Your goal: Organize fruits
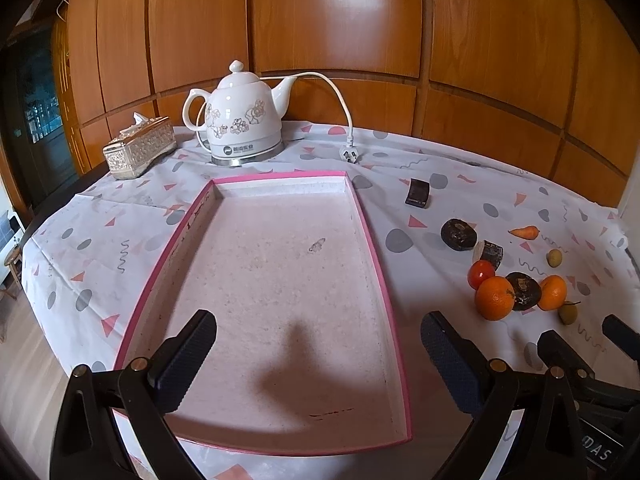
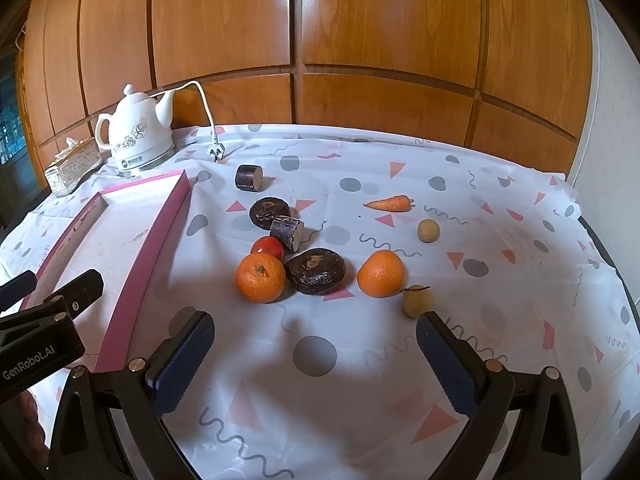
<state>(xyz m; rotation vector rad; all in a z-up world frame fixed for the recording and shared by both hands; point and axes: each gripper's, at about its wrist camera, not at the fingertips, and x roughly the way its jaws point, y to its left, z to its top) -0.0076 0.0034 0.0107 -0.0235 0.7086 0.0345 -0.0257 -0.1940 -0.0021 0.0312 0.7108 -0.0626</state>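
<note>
On the table (image 2: 500, 280), under a white patterned cloth, before a wood-panelled wall:

Tray: pink-rimmed shallow tray (image 1: 376, 264), holding nothing, on the left part of the table; long side runs away from the cameras.

Left gripper: (image 1: 318, 356) hovers over the near end of the tray, fingers wide apart, nothing between them.

Right gripper: (image 2: 314, 356) hovers over bare cloth right of the tray, fingers wide apart, nothing between them; the fruit lies just beyond its tips.

Left orange: (image 2: 260, 278) nearest the tray's right rim, touching or nearly touching the tomato behind it.

Right orange: (image 2: 381, 273) right of the near dark round piece, just apart from it.

Tomato: (image 2: 267, 247) red, small, tucked behind the left orange.

Dark round pieces: one near (image 2: 320, 271) between the two oranges; one farther back (image 2: 269, 211).

Dark log pieces: one (image 2: 287, 232) leaning at the far round piece; one (image 2: 249, 178) alone, closer to the wall.

Carrot: (image 2: 390, 203) small, lying on its side, well apart to the right.

Pale round fruits: one (image 2: 418, 300) with a stem, just beside the right orange; one (image 2: 429, 230) below the carrot.

Kettle: white, flowered (image 1: 242, 120), at the far left, cord trailing to an unplugged plug (image 1: 349, 155).

Tissue box: (image 1: 140, 148) patterned, left of the kettle.
</note>
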